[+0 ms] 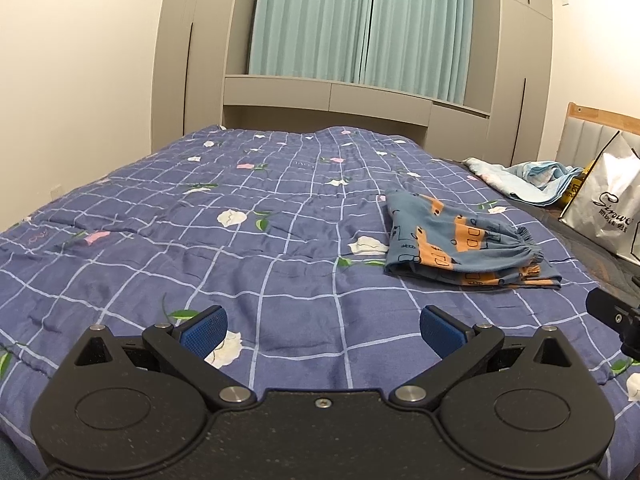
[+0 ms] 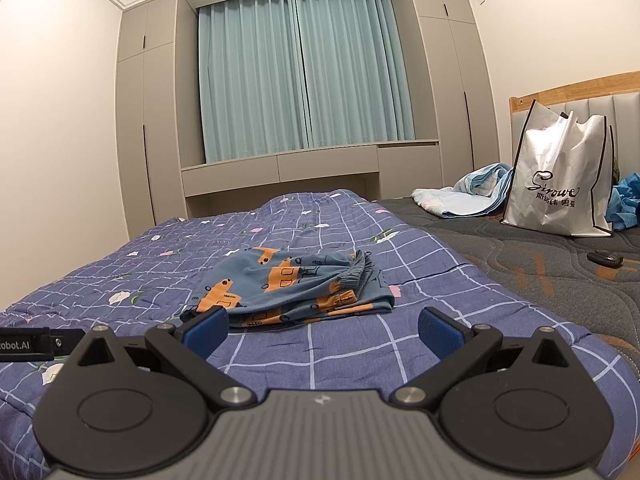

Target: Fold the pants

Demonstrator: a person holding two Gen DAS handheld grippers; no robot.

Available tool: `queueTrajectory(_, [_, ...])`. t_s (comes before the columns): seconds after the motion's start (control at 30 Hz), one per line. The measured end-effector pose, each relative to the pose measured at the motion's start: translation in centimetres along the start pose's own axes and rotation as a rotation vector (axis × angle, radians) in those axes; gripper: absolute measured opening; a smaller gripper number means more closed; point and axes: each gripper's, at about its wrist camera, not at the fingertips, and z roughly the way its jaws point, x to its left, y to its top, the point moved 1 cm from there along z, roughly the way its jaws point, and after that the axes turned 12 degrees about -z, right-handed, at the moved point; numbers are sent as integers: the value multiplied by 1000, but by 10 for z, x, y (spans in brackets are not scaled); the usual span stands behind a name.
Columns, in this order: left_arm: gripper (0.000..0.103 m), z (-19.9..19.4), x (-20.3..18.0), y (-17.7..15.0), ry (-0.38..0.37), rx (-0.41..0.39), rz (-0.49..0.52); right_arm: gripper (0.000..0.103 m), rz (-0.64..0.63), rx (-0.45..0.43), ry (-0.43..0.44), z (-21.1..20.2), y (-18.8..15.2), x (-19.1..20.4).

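Observation:
Small blue pants with an orange print (image 1: 460,244) lie folded in a compact stack on the blue checked quilt (image 1: 240,240), elastic waistband on the right. In the right wrist view the pants (image 2: 288,284) lie just beyond my right gripper (image 2: 323,330), which is open and empty above the quilt (image 2: 360,340). My left gripper (image 1: 323,330) is open and empty, low over the quilt, to the left of and nearer than the pants. Part of the right gripper's body (image 1: 616,320) shows at the right edge of the left wrist view.
A white shopping bag (image 2: 560,184) stands on the dark mattress (image 2: 520,264) by the headboard. A crumpled light-blue cloth (image 2: 468,196) lies beside it. A small black object (image 2: 605,258) lies on the mattress. Grey wardrobes and teal curtains (image 2: 304,76) stand beyond the bed.

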Motion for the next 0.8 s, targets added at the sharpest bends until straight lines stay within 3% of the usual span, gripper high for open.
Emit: queueTrajectory(0.8, [102,0,-1,1,5,8,-10,103,0,1,0,0,0,1])
